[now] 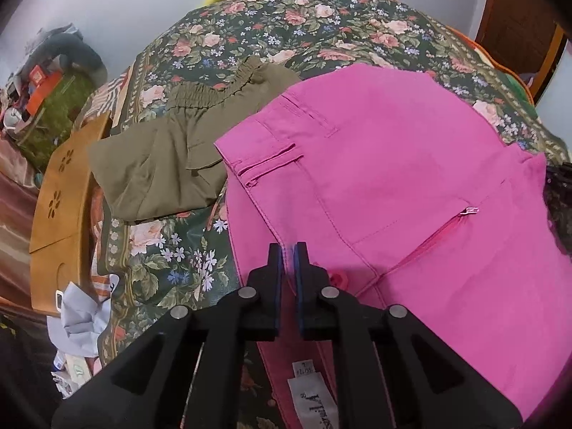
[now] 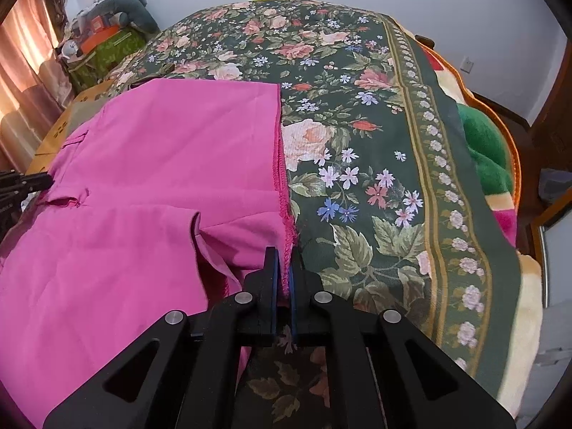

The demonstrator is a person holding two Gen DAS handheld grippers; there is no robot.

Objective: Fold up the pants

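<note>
Pink pants (image 1: 393, 186) lie on a floral bedspread (image 1: 286, 25), with the zipper fly (image 1: 432, 239) and a white label (image 1: 314, 397) showing. My left gripper (image 1: 289, 250) is shut on the pink waistband edge near the label. In the right wrist view the pink pants (image 2: 150, 178) spread to the left, and my right gripper (image 2: 284, 255) is shut on their stitched hem edge (image 2: 280, 193). The left gripper shows at the far left of that view (image 2: 25, 182).
Folded olive pants (image 1: 178, 157) lie on the bedspread left of the pink pair. A wooden board (image 1: 60, 196) and crumpled paper (image 1: 82, 318) sit off the bed's left side. A green and orange blanket (image 2: 489, 150) lies along the right edge of the bedspread (image 2: 357, 107).
</note>
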